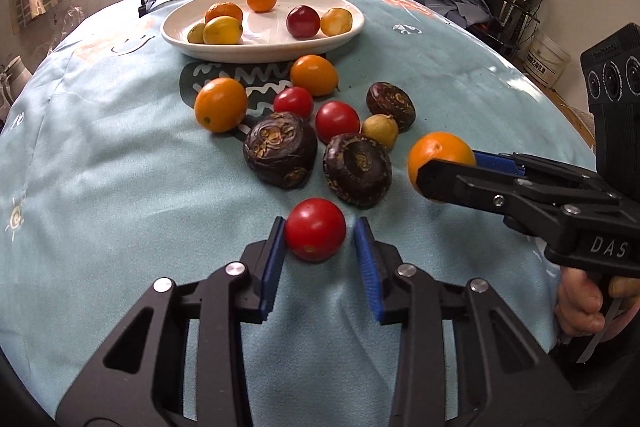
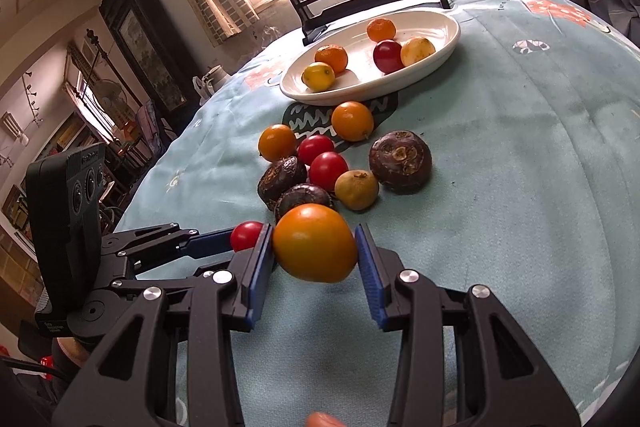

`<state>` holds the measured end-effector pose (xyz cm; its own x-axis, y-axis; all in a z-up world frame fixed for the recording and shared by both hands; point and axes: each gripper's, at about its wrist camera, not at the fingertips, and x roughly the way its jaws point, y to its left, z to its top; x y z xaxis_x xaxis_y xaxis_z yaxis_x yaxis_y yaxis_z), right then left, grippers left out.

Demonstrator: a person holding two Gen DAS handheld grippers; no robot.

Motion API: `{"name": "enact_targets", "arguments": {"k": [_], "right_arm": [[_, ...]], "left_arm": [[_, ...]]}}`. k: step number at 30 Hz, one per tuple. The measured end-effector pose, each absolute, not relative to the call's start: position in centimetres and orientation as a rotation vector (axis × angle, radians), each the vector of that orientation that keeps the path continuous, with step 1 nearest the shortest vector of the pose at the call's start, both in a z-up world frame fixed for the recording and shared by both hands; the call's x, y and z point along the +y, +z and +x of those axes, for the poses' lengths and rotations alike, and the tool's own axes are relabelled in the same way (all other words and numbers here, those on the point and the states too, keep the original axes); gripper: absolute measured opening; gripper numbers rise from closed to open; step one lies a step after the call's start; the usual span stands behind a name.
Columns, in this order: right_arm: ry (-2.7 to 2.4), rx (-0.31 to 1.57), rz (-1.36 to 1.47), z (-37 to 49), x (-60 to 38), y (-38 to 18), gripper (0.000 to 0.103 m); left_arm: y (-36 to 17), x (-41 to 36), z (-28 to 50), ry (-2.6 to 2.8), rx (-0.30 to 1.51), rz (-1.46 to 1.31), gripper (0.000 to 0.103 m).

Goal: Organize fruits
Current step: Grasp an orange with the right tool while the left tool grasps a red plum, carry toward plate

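Risk entry: right gripper [image 2: 315,255] fingers clenched on orange fruit [image 2: 315,243] above the worktop [image 2: 500,207]; left gripper [image 1: 320,239] fingers released, straddling red tomato [image 1: 315,229]; likely round-fruit slip or roll-away.

Both black plastic grippers, left [image 1: 320,227] and right [image 2: 316,233], have blue ribbed pads [image 1: 274,259] and silver round screws [image 1: 235,269]; white letters "DAS" [image 1: 608,248] mark one.
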<state>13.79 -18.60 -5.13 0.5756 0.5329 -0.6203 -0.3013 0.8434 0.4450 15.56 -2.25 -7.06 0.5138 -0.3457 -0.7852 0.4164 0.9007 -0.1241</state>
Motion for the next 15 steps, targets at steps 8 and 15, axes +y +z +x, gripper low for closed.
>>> {"name": "enact_targets", "arguments": {"k": [8, 15], "right_arm": [[0.49, 0.817, 0.287, 13.6, -18.4, -5.0, 0.042], [0.483, 0.832, 0.246, 13.9, -18.1, -4.6, 0.042]], "left_arm": [[-7.0, -1.7, 15.3, -0.463, 0.921, 0.059, 0.029], [-4.3, -0.3, 15.3, -0.504, 0.887, 0.016, 0.029]]}}
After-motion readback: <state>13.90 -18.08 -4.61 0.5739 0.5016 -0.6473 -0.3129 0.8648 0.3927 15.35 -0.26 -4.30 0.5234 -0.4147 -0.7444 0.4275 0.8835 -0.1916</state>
